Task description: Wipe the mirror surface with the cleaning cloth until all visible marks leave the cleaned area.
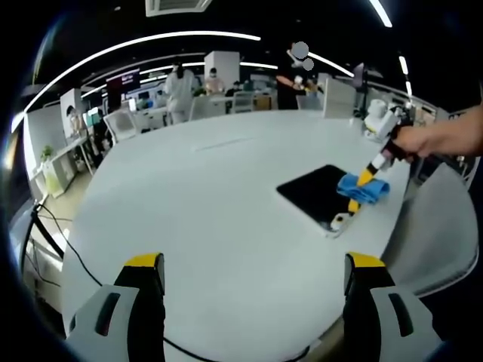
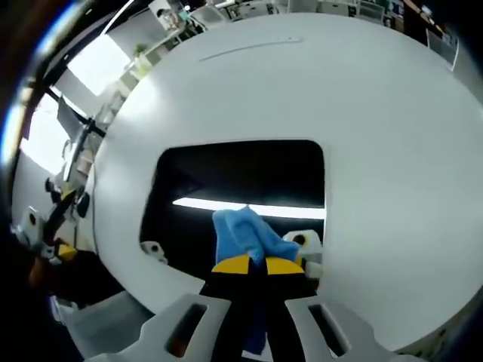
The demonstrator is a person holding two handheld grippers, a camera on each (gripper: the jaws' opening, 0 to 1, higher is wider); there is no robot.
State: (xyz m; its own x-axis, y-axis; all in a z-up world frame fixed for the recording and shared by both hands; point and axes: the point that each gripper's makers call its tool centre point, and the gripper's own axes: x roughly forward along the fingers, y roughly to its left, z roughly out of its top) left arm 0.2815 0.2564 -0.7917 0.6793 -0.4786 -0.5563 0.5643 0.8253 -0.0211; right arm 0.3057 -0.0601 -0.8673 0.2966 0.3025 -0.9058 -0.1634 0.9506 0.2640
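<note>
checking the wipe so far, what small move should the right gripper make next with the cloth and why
Probably slide the blue cloth forward across the mirror, away from the near edge. The right gripper is shut on the cloth, which sits at the mirror's near edge, and most of the dark glass lies beyond it uncovered. Marks on the glass are too faint to tell. The left gripper hangs open over the white table.

Flat dark rectangular mirror w/ rounded corners (image 2: 241,177): lies face-up on white table, near its edge; glossy black surface reflects a bright ceiling light strip; small white clips at near corners. In left gripper view the mirror (image 1: 315,192) sits well off to the right.

Crumpled bright blue cleaning cloth (image 2: 245,237): bunched, rests on mirror's near edge, pinched at its lower end betw. yellow-tipped jaws. Cloth (image 1: 364,188) covers mirror's right corner.
</note>
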